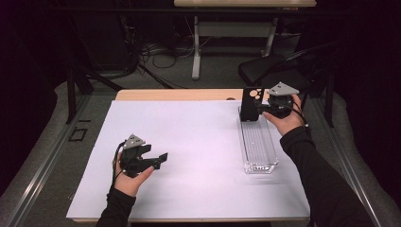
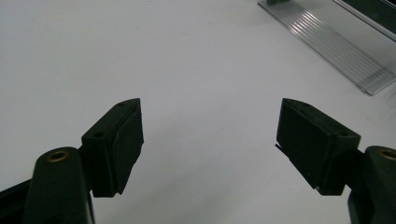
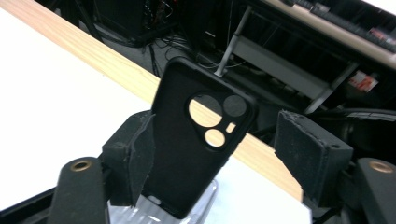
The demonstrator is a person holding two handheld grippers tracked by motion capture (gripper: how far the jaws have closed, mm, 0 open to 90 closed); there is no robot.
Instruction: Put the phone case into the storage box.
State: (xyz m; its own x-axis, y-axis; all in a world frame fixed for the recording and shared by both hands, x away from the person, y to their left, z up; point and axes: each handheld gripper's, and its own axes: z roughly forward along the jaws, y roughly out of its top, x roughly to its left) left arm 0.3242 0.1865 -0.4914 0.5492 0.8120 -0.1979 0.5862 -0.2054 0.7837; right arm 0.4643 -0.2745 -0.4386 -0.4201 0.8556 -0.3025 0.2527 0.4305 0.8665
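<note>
Right gripper (image 1: pixel 261 111): upper right of the high view, jaws spread, phone case (image 3: pixel 194 135) standing between them, touching one pad; no pinch evident.
Phone case position: upright at far end of clear tray (image 1: pixel 265 163).
Step, judged: placing or releasing the case.
Next: withdraw cleanly without tipping it.
Left gripper (image 2: pixel 210 140): spread, empty, over white sheet (image 1: pixel 198 156).
Obstruction: none near.

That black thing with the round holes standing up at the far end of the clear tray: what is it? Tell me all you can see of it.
It looks like a black phone case, matte, perhaps soft plastic or rubber. Near its top are three round cut-outs and one small squarish one. It stands upright, slightly tilted, its lower end in the far end of the clear ribbed tray, near the table's wooden back edge. The right gripper brackets it: one pad looks to be against its side, the other pad stands apart, so the jaws are open.
</note>
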